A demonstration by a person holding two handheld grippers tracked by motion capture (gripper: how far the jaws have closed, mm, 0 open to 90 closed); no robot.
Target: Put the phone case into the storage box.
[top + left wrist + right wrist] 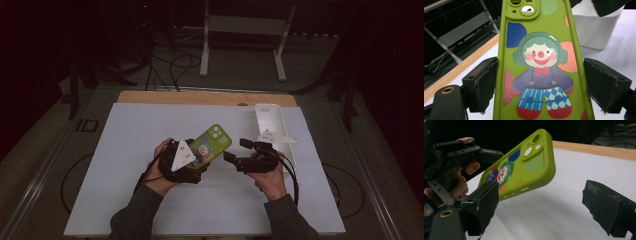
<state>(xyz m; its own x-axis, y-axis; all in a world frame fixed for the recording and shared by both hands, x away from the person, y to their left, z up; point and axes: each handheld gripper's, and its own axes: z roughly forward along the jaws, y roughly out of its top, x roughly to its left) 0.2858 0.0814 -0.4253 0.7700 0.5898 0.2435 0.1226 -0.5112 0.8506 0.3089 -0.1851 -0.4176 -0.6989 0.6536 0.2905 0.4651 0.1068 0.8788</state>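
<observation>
Both forearms come in from the bottom of the high view, sleeves dark, elbows apart and hands drawn toward the middle. The left hand (161, 172) wraps around the left gripper (202, 156), whose jaws point up and to the right, each black pad (482, 83) pressed flat on a long edge of a green phone case (540, 60) (a firm, wide grip). The right hand (270, 176) holds the right gripper (236, 148) pointing left toward the other, jaws spread with nothing between them

Green phone case (214, 142) in left gripper (192, 160), seemingly
</observation>
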